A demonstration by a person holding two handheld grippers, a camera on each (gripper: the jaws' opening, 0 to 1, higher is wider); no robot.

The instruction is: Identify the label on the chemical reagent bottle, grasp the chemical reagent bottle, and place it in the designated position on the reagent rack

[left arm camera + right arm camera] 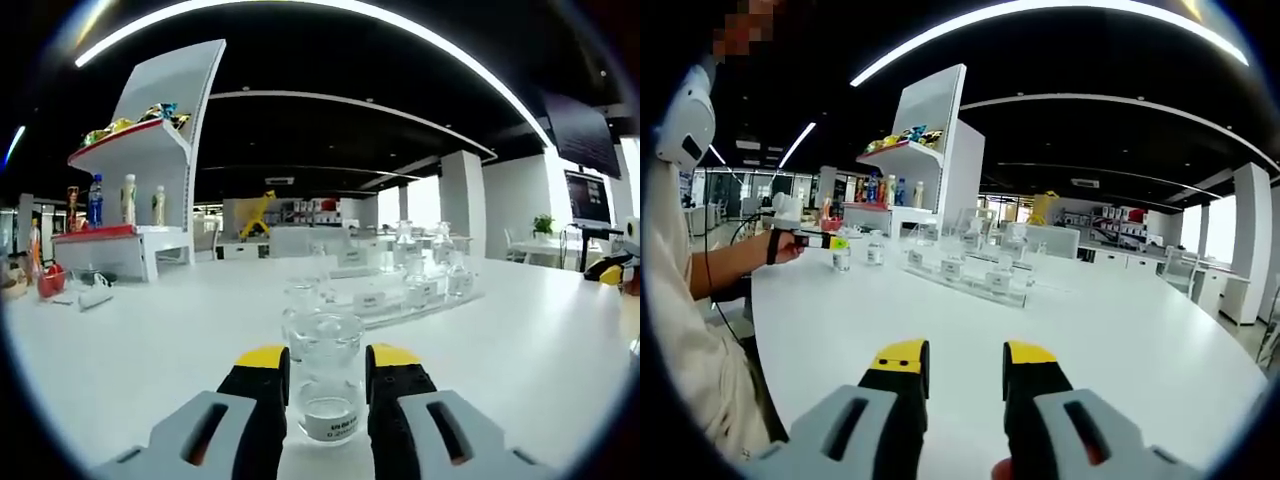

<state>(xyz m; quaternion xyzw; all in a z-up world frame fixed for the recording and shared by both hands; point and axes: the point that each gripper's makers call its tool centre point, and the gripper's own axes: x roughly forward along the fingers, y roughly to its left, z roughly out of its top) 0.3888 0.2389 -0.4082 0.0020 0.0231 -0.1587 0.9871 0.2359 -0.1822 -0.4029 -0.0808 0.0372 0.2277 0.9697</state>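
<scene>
A clear glass reagent bottle (327, 385) with a white label stands on the white table (520, 350), between the jaws of my left gripper (327, 358). The jaws flank it at full spread, and I see no squeeze. A second clear bottle (301, 312) stands just behind it. Further back lies the clear reagent rack (405, 292), with white labels and several bottles in it. In the right gripper view, the left gripper (830, 241) is at the bottle (842, 259), far left of the rack (970, 270). My right gripper (967, 357) is open over bare table.
A white display shelf (150, 150) with drinks and snacks stands at the table's far left. Small red and white items (60, 282) lie beside it. A person's arm (735, 258) and torso occupy the left of the right gripper view. The right gripper's tip (610, 272) shows at the edge.
</scene>
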